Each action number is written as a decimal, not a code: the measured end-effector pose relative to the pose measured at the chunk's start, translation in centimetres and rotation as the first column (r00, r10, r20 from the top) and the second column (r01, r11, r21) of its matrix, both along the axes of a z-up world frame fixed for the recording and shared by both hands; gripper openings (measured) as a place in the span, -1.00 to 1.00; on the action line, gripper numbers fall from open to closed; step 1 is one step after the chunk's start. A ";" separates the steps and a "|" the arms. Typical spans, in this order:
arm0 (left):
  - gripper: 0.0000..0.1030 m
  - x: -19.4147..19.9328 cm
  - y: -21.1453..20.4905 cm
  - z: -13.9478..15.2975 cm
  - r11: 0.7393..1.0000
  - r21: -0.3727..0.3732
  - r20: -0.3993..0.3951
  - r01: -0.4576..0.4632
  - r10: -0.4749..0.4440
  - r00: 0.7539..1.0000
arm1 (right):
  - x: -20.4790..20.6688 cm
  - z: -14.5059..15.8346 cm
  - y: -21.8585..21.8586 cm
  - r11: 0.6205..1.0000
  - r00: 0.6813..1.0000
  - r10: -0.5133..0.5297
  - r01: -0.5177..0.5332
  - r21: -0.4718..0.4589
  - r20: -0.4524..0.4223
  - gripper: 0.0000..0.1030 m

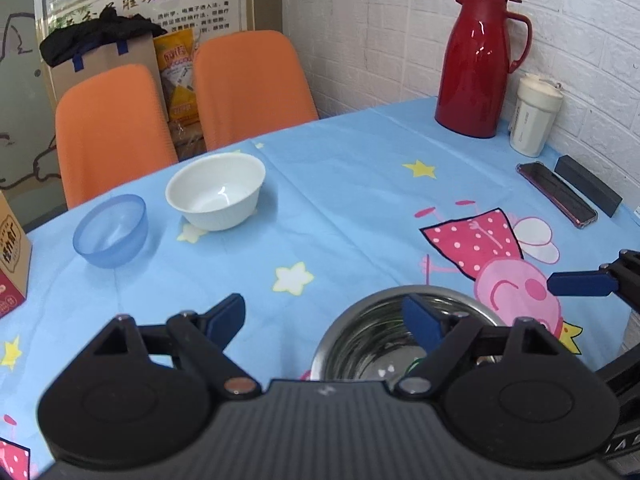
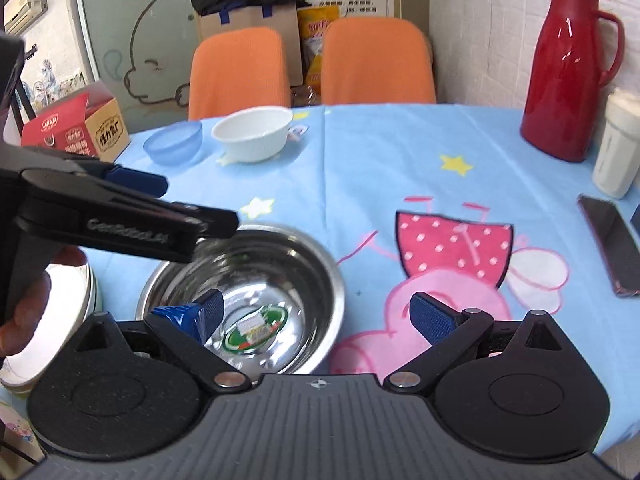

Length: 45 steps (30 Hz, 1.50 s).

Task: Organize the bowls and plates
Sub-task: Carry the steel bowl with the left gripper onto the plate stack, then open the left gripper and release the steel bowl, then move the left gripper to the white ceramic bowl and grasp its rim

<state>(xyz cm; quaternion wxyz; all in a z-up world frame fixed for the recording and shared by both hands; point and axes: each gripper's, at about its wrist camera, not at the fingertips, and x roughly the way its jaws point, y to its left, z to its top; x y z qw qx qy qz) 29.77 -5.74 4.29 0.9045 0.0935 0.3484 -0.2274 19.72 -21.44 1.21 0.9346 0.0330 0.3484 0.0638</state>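
A blue bowl (image 1: 110,231) and a white bowl (image 1: 216,191) are sitting side by side at the table's (image 1: 360,184) far left edge. The left gripper (image 1: 324,316) is gaping wide, gripping nothing. The steel bowl (image 2: 244,300) (sticker inside) is lying under the right gripper (image 2: 316,314), likewise spread and empty.

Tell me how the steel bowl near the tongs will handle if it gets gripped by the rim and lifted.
The steel bowl looks thin-walled, so probably light and stiff. Its polished, mirror-like surface may be slippery against the pads, so a rim grip could slide. The round sides suggest it might rock or tilt when nudged, though it seems unlikely to break.
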 end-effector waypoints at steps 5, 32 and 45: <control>0.85 0.8 2.1 0.0 0.999 0.005 0.015 -0.039 0.039 0.999 | 1.9 1.5 0.3 1.000 0.999 0.017 -0.017 -0.020 0.027 0.69; 0.85 12.2 8.3 -3.0 0.969 0.173 -0.021 -0.175 0.181 0.983 | 17.5 1.1 5.3 0.923 0.948 0.315 -0.316 -0.220 -0.043 0.69; 0.85 23.7 5.2 -1.4 0.995 0.007 -0.071 -0.095 0.095 0.993 | 24.3 -3.8 4.7 0.930 0.938 0.339 -0.345 -0.125 -0.069 0.68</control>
